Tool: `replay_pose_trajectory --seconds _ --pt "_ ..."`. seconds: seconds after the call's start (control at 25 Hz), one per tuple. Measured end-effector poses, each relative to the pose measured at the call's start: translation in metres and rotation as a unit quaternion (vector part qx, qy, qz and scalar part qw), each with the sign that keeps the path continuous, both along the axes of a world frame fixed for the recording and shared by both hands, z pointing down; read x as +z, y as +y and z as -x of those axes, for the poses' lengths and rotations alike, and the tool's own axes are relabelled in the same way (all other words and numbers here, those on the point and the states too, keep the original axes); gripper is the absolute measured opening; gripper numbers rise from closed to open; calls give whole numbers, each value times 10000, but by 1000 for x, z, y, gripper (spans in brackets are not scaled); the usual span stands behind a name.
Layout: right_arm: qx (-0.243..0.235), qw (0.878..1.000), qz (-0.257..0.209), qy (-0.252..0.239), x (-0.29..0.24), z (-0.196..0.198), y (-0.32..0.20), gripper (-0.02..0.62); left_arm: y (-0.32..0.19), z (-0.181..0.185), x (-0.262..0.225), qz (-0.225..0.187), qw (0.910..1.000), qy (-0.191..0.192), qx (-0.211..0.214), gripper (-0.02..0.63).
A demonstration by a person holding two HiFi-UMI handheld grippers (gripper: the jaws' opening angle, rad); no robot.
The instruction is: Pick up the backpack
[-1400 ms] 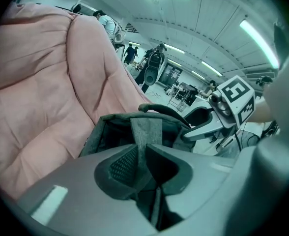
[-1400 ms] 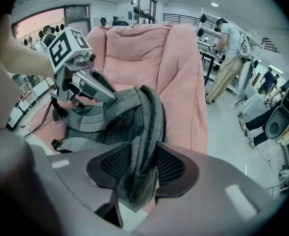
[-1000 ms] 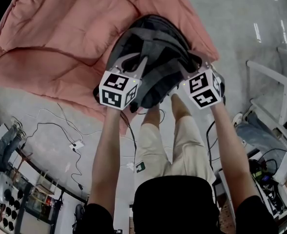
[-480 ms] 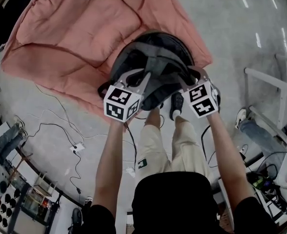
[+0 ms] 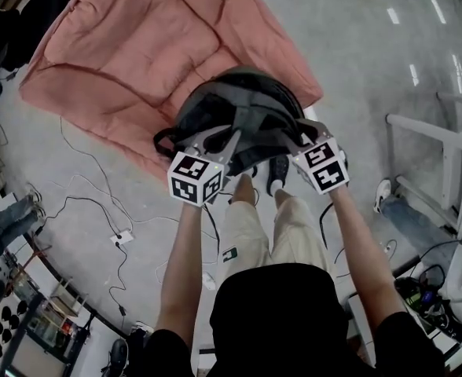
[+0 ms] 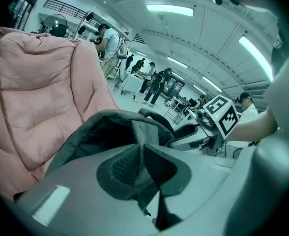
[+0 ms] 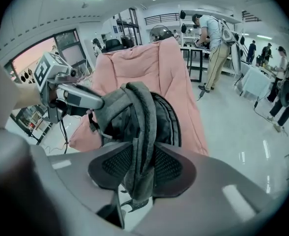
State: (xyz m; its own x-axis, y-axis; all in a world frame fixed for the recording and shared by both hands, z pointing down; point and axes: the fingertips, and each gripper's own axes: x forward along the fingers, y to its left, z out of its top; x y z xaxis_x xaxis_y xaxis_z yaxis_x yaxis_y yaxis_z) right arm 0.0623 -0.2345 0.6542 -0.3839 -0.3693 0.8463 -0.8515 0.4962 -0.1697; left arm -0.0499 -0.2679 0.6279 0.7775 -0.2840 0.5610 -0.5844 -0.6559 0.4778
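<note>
The dark grey backpack (image 5: 239, 104) hangs in the air between both grippers, in front of the person's legs. My left gripper (image 5: 218, 137) is shut on a thin grey strap (image 6: 137, 154) at the pack's left side. My right gripper (image 5: 295, 132) has the padded shoulder strap (image 7: 143, 132) between its pads; its jaws are closing further and the pads press on the strap. In the right gripper view the pack's body (image 7: 166, 117) hangs beyond the jaws, with the left gripper (image 7: 93, 102) on its far side.
A pink quilt (image 5: 137, 53) lies spread on the floor behind the pack. Cables (image 5: 97, 191) and a power strip (image 5: 122, 236) lie at the left. A white frame (image 5: 443, 136) stands at the right. People stand at tables (image 7: 218, 38) in the background.
Both grippers have risen with the backpack and drawn it towards the person, away from the pink quilt. More of the quilt now shows behind the pack.
</note>
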Motion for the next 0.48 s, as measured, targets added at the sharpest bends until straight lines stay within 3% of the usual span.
replay_pose_trajectory --seconds 0.48 --pt "423 9924 25 -1153 -57 1 56 127 54 -4 -59 -258 9994 -245 -47 25"
